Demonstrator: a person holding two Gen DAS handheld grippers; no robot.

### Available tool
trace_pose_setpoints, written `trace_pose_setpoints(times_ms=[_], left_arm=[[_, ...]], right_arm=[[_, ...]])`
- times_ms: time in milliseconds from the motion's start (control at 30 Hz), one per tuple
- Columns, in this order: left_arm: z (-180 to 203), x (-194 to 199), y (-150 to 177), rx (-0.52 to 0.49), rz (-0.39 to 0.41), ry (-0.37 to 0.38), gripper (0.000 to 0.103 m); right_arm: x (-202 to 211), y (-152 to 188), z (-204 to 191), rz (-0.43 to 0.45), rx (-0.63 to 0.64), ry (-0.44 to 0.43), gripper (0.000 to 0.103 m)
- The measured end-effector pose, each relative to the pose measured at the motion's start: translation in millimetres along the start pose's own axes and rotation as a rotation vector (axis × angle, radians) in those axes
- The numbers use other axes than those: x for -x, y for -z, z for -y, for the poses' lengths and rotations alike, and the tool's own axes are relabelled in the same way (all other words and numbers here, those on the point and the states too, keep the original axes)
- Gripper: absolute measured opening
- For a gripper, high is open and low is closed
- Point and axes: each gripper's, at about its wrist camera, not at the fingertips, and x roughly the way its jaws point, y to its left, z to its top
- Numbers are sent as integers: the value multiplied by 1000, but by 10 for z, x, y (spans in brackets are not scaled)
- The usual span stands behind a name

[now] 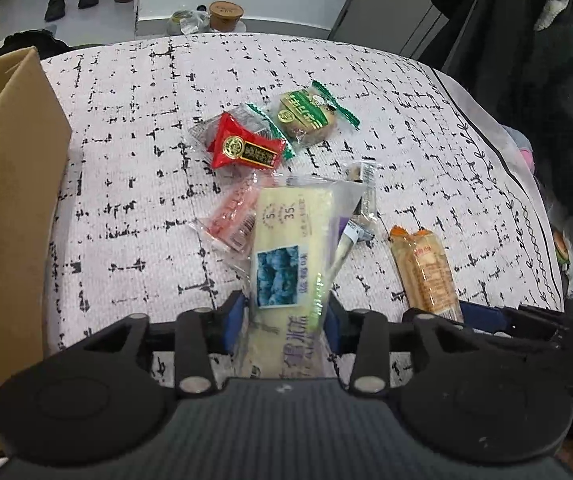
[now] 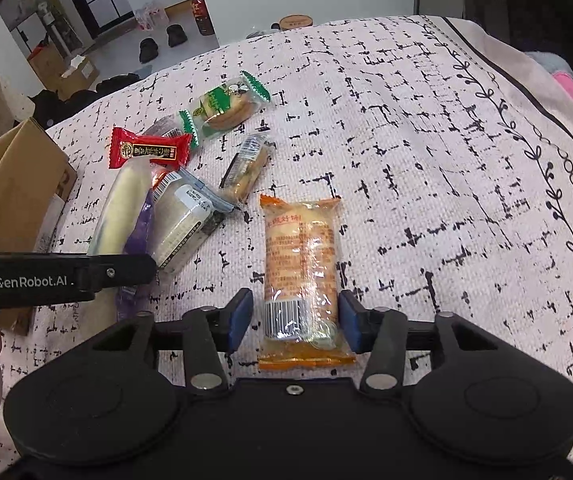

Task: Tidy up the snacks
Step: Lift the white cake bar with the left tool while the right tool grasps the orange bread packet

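1. Currently both tools are down over the snack pile on the cloth-covered bench (image 1: 126, 152). The cardboard box (image 1: 10, 200) stands at the left edge and is probably where the snacks go.
2. Left gripper (image 1: 284, 320): jaws are at a middling gap astride the pale yellow packet (image 1: 282, 240). The wrapper film reaches both pads, and I cannot tell whether they press on it.
3. Right gripper (image 2: 295, 316): jaws are part open astride the orange cracker packet (image 2: 300, 256). Cloth shows between the left pad and the wrapper, so nothing is held yet.
4. Risk, right side: the jaws cross the packet at its near barcode end, not its middle. Judgement: if lifted from there, the far end may droop or swing. A hard squeeze could crack the crackers inside.
5. Risk, left side: the pale yellow packet lies partly over the clear pink packet (image 1: 232, 216) and touches other wrappers on its right. Lifting it may drag or flick these neighbours. The glossy film could also slip from the pads.
6. Risk, both: the two tools work just beside each other, so a sideways move could knock one into the other.
7. Orientation, orange cracker packet: it lies flat, apart from the pile. Its long axis runs straight away from the right wrist camera, barcode end nearest and crimped end far.
8. Orientation, pale yellow packet: its long axis runs away from the left jaws, and its far end points towards the red packet (image 1: 246, 146).
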Motion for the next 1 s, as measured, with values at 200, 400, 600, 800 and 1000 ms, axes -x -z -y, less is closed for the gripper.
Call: trace_pose_setpoints(times_ms=[200,400,600,800,1000], left_arm=[[-50,-89,-11,51,-19,40,43],[-44,-84,7,54,-14,43,37],[-77,33,27,47,-3,36,32],[-137,253,-33,51,47,42,31],[-140,537,-53,20,116,39,30]], right_arm=[[-56,-31,-41,1,10,18,50],[-43,-49,-14,8,-3,22,36],[92,-10,-12,43,-26,-3,35],[258,-60,-136,85,-29,-29,35],[405,-168,-279,107,-71,-107,35]])
